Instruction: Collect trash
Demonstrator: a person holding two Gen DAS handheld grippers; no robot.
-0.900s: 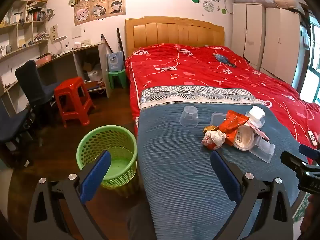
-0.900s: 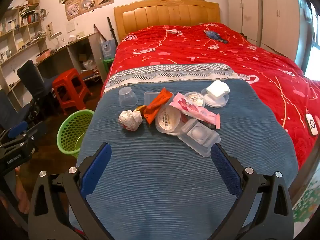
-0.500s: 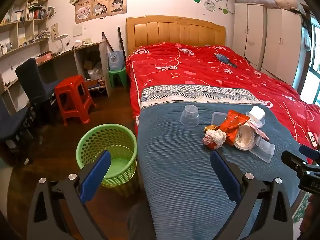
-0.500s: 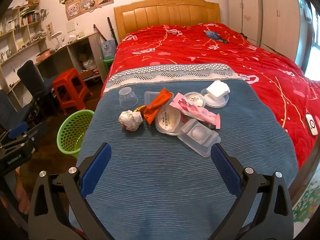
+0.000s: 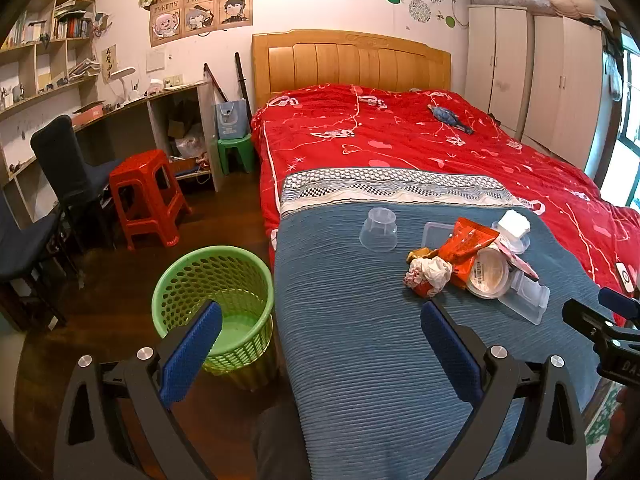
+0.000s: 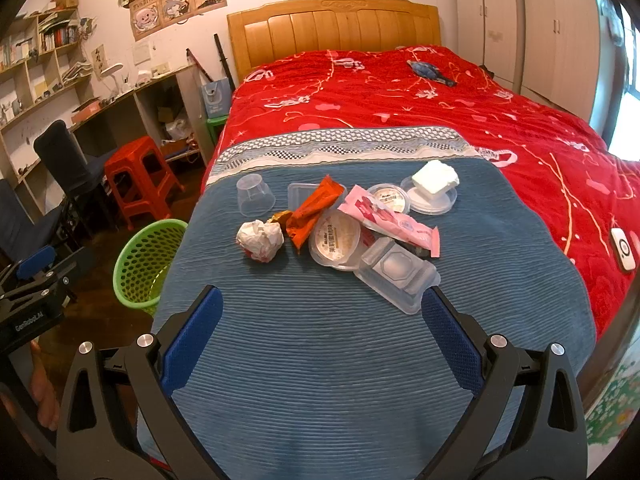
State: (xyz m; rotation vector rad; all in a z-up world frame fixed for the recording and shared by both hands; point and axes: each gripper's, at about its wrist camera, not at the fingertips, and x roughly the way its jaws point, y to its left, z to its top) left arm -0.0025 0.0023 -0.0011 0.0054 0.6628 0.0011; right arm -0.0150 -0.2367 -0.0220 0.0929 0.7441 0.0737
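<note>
Trash lies clustered on the blue blanket (image 6: 320, 340): a crumpled paper ball (image 6: 260, 239), an orange wrapper (image 6: 314, 212), a pink wrapper (image 6: 390, 222), a round lidded tub (image 6: 335, 240), a clear plastic tray (image 6: 398, 274), an upturned clear cup (image 6: 255, 194) and a white tissue on a clear lid (image 6: 434, 178). A green mesh basket (image 5: 216, 300) stands on the floor at the bed's left corner. My right gripper (image 6: 320, 320) hangs open just short of the pile. My left gripper (image 5: 320, 336) is open too, spanning the basket rim and blanket edge. Both hold nothing.
A red quilt (image 6: 400, 92) covers the far bed, with a blue toy (image 6: 430, 70) on it. A red stool (image 5: 146, 196), dark chairs (image 5: 68, 160) and a desk (image 5: 132, 120) line the left. A white device (image 6: 622, 254) lies at the right bed edge.
</note>
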